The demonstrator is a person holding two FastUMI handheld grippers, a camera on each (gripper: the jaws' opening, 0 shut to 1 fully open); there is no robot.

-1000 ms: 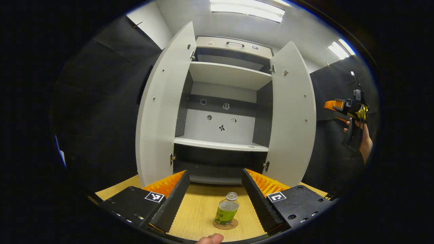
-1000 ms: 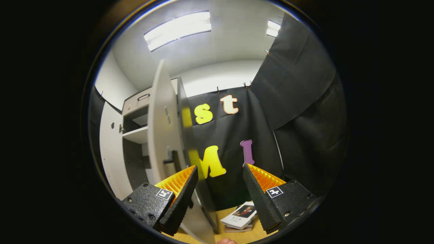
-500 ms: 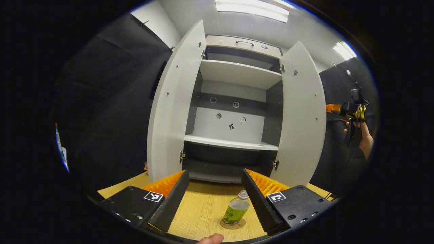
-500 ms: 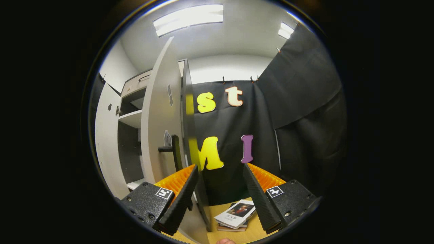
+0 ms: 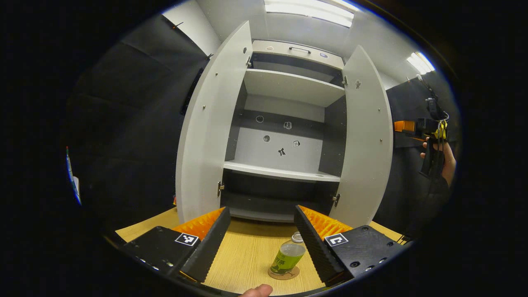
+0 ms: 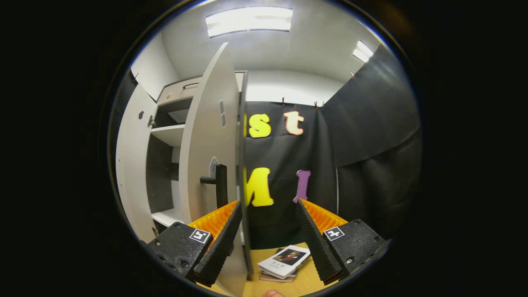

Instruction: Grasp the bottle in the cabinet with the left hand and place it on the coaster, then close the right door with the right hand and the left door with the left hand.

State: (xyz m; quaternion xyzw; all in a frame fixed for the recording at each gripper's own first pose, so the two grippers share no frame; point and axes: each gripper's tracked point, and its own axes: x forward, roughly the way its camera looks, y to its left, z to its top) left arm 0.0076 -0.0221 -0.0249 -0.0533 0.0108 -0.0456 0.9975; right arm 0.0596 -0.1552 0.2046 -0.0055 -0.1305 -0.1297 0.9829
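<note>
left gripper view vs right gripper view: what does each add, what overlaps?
Left gripper view: bottle standing on the coaster, cabinet interior with bare shelves, the right gripper beyond the right door. Right gripper view: that door's dark handle, books on the table. Both: open right door, left door, wooden table.

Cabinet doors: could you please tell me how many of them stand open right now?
2. The left door is swung out on the cabinet's left side, and the right door is swung out on its right side. Both stand wide open.
</note>
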